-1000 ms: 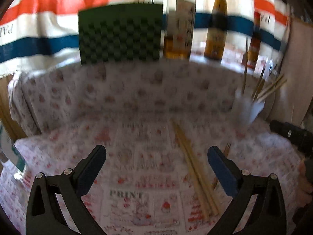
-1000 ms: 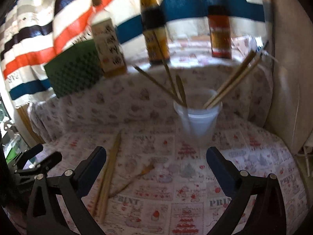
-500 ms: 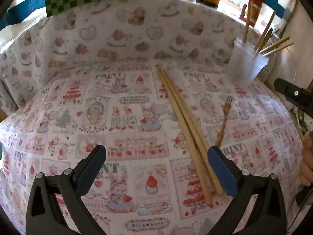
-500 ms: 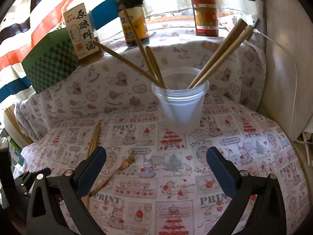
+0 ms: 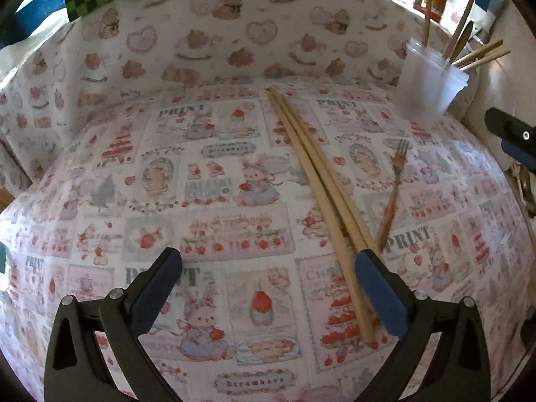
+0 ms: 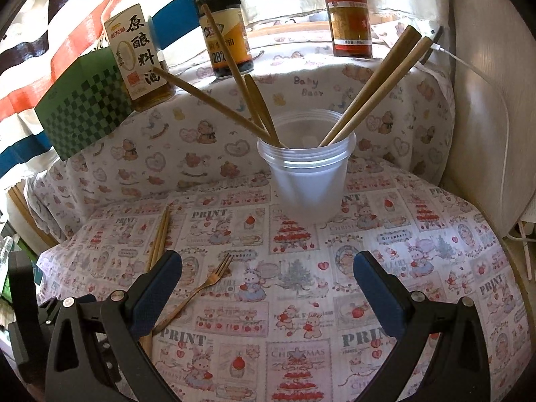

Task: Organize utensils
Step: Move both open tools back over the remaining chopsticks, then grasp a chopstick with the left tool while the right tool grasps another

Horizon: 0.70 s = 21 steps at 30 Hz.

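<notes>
Inside cup [image 6: 306,181] — upright chopsticks [image 6: 372,83].

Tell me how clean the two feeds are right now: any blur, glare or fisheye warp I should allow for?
Left wrist view: sharp, no motion blur; the tablecloth bulges from fisheye warp, and the cup sits washed out in bright light. Right wrist view: also sharp, bottle labels legible; strong backlight behind the bottles, and the chopsticks in the cup stay clear.
</notes>
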Each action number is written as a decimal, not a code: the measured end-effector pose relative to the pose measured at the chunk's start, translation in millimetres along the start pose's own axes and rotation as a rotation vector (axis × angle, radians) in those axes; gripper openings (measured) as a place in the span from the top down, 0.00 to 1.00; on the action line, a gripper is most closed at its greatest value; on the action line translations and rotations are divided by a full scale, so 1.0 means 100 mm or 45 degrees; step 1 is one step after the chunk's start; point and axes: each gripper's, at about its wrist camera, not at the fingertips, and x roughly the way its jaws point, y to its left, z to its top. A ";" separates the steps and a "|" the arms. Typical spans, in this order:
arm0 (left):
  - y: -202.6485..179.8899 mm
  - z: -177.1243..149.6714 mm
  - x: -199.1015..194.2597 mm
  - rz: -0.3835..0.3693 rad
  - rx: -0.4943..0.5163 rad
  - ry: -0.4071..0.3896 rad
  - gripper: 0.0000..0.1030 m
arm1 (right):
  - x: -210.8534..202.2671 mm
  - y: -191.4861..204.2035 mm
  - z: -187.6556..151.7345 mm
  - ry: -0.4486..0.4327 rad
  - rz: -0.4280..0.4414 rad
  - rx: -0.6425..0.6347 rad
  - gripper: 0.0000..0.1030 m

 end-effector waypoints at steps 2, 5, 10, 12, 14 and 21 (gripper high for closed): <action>-0.04 -0.01 0.00 -0.004 0.025 -0.009 0.04 | 0.00 0.00 0.00 0.002 0.001 0.000 0.00; -0.12 0.00 -0.01 0.006 0.086 -0.007 0.14 | 0.00 -0.01 0.00 0.007 0.003 0.000 0.00; -0.24 -0.03 -0.03 0.035 0.143 -0.067 0.19 | 0.03 0.03 -0.03 0.021 0.009 -0.010 0.00; -0.21 -0.02 -0.04 -0.022 0.146 -0.044 0.30 | 0.03 0.05 -0.04 0.020 0.007 -0.026 0.00; -0.15 0.00 -0.07 0.005 0.124 -0.050 0.51 | 0.01 0.06 -0.04 0.005 -0.006 -0.040 0.00; -0.05 0.03 -0.08 0.031 0.105 -0.049 0.89 | 0.01 0.01 -0.02 0.009 -0.012 -0.008 0.00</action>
